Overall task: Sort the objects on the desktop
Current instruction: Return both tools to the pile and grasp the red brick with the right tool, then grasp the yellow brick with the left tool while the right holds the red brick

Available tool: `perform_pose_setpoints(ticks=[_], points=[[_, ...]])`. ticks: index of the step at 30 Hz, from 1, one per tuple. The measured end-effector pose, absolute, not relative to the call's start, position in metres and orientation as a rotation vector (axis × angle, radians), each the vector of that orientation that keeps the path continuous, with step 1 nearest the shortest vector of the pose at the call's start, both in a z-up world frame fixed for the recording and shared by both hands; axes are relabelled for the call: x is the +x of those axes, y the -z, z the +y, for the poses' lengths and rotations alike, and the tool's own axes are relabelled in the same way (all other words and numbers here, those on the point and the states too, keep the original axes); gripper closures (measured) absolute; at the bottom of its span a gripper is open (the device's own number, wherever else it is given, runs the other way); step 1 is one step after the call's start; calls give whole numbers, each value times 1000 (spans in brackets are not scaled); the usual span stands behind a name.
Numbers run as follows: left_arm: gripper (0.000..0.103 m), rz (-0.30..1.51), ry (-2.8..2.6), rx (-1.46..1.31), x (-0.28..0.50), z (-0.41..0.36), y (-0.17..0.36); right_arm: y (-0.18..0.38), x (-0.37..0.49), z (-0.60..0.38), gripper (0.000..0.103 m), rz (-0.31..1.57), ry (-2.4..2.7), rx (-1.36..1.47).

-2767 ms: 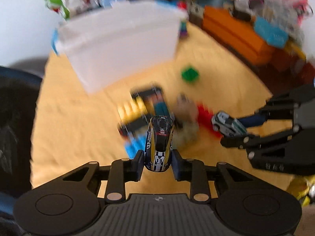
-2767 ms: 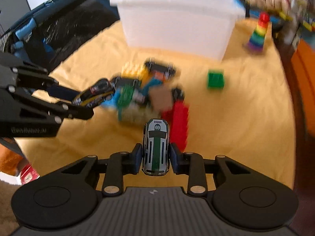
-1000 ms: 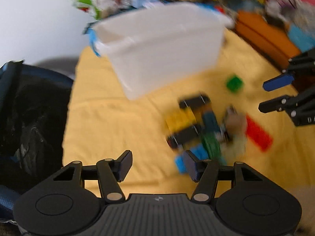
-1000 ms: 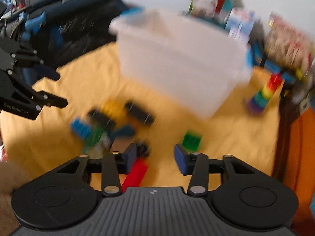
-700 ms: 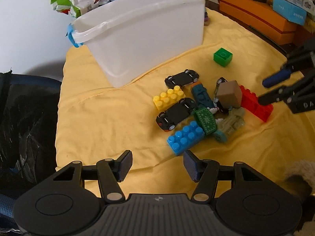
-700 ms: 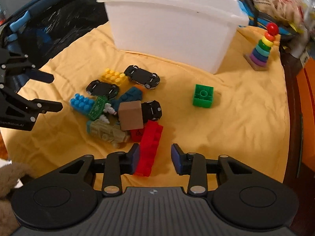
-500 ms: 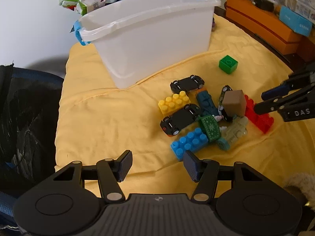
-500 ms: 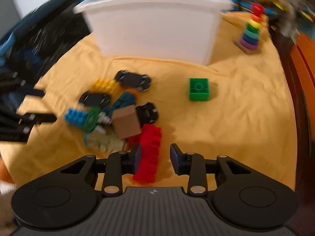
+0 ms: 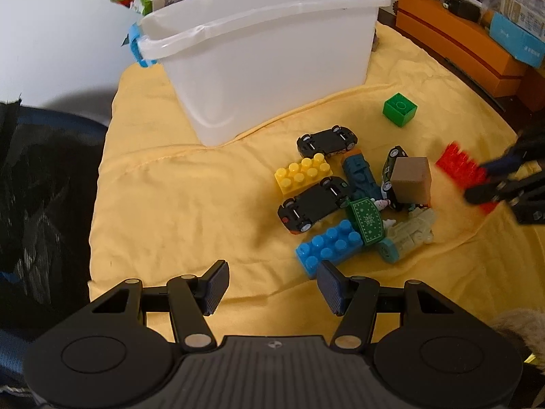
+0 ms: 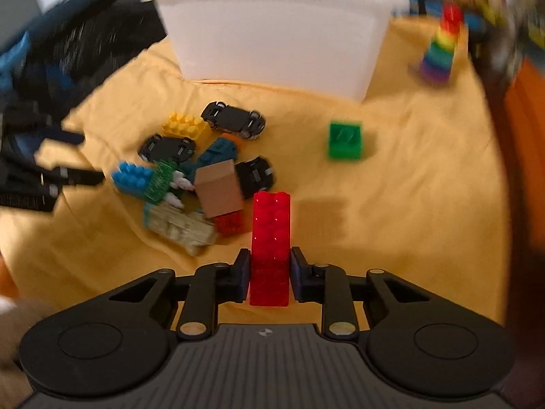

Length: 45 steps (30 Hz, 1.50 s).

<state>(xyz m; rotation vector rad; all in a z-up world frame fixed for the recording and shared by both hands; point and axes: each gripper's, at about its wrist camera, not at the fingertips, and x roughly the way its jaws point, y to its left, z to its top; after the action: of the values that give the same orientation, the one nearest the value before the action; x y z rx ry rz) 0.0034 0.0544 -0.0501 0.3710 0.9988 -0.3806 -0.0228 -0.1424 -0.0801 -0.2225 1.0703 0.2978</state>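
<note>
My right gripper [image 10: 267, 277] is shut on a long red brick [image 10: 270, 238] at the near edge of the toy pile; the brick also shows in the left wrist view [image 9: 460, 167]. My left gripper [image 9: 270, 286] is open and empty, just short of a blue brick [image 9: 327, 245]. The pile on the yellow cloth [image 9: 190, 204] holds a yellow brick [image 9: 303, 173], black toy cars [image 9: 313, 202], a brown cube [image 9: 410, 179], a green card [image 9: 368, 220] and a pale toy [image 9: 408, 233]. A green brick [image 9: 399, 108] lies apart. A white bin [image 9: 259, 51] stands behind.
A rainbow ring stacker [image 10: 441, 46] stands at the far right of the cloth. Orange boxes [image 9: 456, 41] line the right side. A dark chair [image 9: 37, 177] is at the left. Packets and clutter sit behind the bin.
Both grippers earlier held toy cars and later showed open and empty. My right gripper has moved down to the pile and closed on the red brick. The left gripper stays open.
</note>
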Motion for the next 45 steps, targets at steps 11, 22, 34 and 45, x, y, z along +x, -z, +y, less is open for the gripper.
perform_pose_setpoints(ticks=[11,22,34,45], points=[[41,928,480,498,32,44,41,105,-29,-152,76,1140,-290,-196],[40,988,749,692,86,5,61,107,-27,-158,76,1147,-277,-159],[61,1018,913,751,102,-10,81,110,-24,-162,76,1159,-258,-118],[66,937,934,739,82,-14,87,113,-26,-166,72,1147,-224,-69]])
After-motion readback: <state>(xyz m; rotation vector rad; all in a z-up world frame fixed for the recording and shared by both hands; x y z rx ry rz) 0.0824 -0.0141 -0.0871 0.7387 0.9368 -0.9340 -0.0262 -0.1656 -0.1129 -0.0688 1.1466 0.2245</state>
